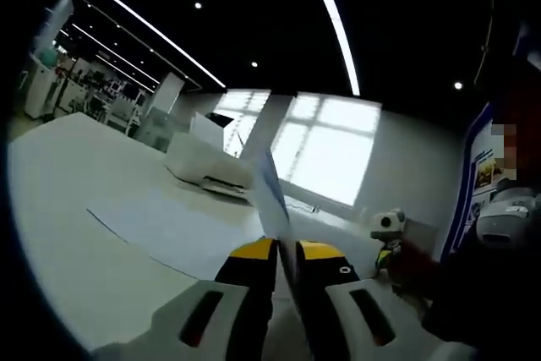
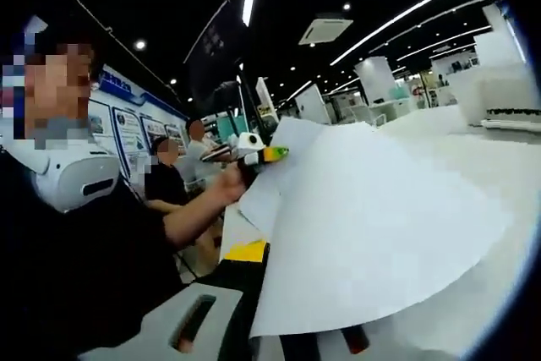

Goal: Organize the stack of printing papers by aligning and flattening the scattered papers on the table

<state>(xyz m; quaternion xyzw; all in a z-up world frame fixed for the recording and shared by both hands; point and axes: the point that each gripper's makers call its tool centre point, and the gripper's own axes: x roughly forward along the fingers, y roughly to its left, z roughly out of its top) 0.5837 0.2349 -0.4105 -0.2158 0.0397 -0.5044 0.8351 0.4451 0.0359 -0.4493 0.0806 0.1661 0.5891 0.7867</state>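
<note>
Room: big dark-ceilinged hall, white desk.
Left fingers: pinched on edge of papers, held upright off desk.
Right fingers: clamped on papers' near edge, fanned sheets above desk.
Other gripper: in right gripper view, at far edge.
Desk: one sheet lies flat; white box beyond.
Progress: mid-way; papers gathered, fanned, not yet squared or laid flat.
</note>
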